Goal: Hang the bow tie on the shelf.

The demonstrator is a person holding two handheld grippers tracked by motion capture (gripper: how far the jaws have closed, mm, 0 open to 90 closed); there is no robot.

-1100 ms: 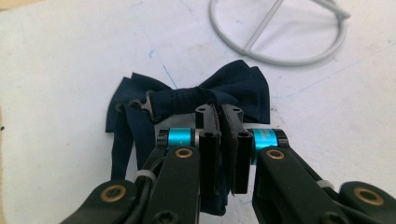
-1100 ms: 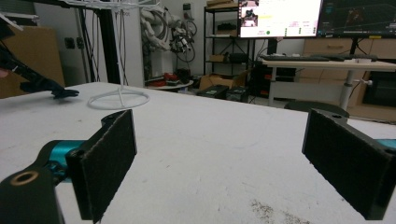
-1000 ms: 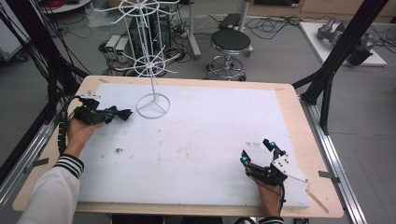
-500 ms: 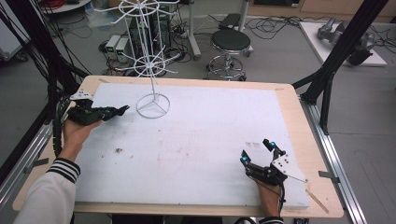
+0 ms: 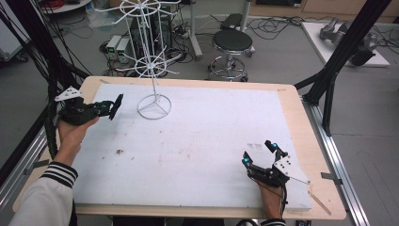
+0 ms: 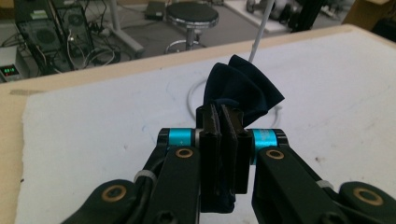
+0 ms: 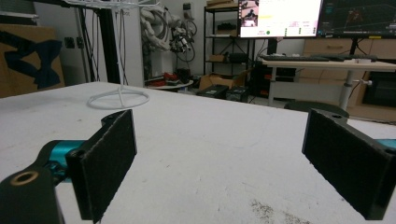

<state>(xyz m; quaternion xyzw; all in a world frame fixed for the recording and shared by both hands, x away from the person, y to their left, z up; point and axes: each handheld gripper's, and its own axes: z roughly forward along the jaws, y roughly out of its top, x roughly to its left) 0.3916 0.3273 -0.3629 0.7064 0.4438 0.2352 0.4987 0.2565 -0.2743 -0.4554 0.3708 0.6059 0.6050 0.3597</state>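
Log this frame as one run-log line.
left claw: shut on dark blue bow tie, off table | right claw: open, empty | white wire rack: upright

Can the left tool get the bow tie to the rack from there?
Probably yes. The left tool is shut on the bow tie, and the rack stands just beyond it with bare table between; nothing blocks the way.

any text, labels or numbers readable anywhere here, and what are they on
No text can be read with confidence.
Green digits on the small box beside the computer towers: lit, but too blurred to read.
Monitor on the desk: windows with text, too small to read.
Left hand-held gripper, shut on dark blue cloth: no markings.
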